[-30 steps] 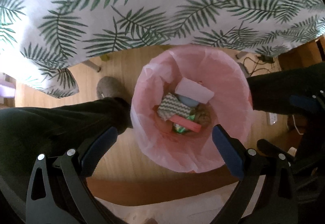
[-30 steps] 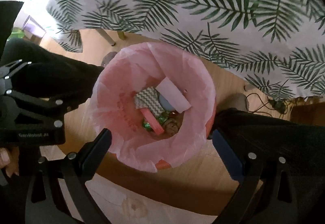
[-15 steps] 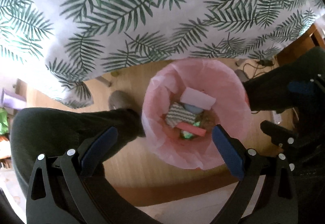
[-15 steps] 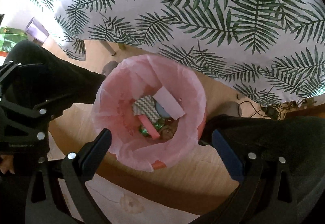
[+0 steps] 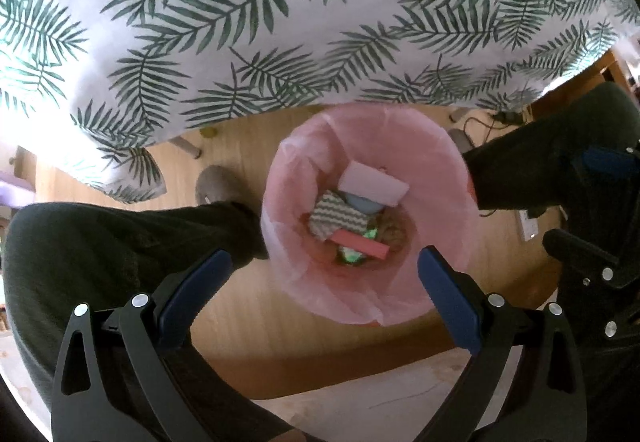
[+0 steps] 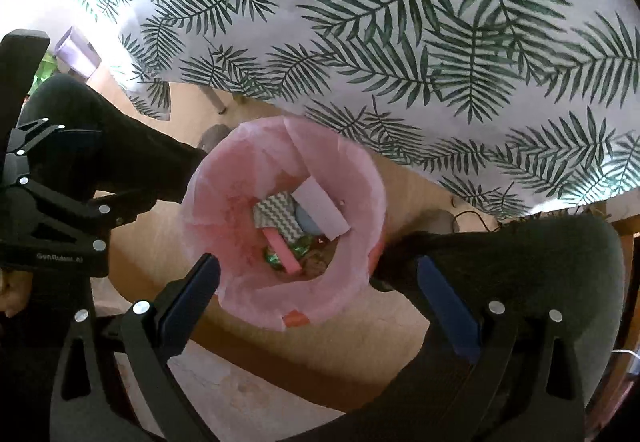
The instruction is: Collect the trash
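Looking down your left wrist cam, your left gripper (image 5: 322, 266) is spread wide with nothing between the blue pads (image 5: 448, 302), hanging over the trash bin (image 5: 432, 177). That bin sits on the wood floor (image 5: 240, 326) just past the hem of the fern-print tablecloth (image 5: 280, 21), squeezed between your two dark trouser legs (image 5: 120, 242), so the only free floor is the strip on the near side. Its thin pink liner (image 5: 288, 226) is crinkly and see-through. Down inside: a white flat card (image 5: 374, 183), a grey zigzag packet (image 5: 338, 219), a pink strip (image 5: 360, 242), something shiny green (image 5: 352, 260), and a pale blue round bit.

From your right wrist cam, the right gripper (image 6: 318, 274) is also gaping and empty above the same bin (image 6: 360, 177). Your other gripper's black frame (image 6: 52, 217) crowds the left edge. A table leg (image 6: 214, 99) pokes out under the cloth, and a cable (image 6: 476, 219) trails on the floor to the right.
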A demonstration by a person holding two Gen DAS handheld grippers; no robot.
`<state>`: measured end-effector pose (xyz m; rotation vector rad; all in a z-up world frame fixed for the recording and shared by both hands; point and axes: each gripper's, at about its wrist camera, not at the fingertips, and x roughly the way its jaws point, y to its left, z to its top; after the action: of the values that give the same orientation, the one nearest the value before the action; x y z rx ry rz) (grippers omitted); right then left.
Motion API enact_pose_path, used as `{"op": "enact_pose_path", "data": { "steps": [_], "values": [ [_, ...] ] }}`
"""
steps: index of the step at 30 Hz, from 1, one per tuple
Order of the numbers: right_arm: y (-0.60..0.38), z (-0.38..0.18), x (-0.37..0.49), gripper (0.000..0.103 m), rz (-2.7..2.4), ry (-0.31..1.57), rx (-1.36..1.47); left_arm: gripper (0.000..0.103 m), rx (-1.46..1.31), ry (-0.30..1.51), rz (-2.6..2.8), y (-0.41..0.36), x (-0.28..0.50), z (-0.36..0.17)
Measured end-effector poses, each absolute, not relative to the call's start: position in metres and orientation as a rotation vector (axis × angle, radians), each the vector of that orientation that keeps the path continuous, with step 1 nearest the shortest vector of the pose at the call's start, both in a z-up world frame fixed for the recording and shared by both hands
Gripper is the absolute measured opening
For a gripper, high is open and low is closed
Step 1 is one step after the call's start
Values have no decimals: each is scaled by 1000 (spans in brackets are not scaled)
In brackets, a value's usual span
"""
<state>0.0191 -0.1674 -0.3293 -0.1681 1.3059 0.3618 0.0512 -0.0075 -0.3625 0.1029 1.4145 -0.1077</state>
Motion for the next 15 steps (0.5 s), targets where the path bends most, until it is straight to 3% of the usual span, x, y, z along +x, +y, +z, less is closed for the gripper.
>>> {"op": "enact_pose_path", "data": {
  "steps": [15],
  "values": [
    [-164, -339, 21, 98, 348, 1300, -168, 97, 171, 1428, -119, -18, 49, -366]
  ]
}}
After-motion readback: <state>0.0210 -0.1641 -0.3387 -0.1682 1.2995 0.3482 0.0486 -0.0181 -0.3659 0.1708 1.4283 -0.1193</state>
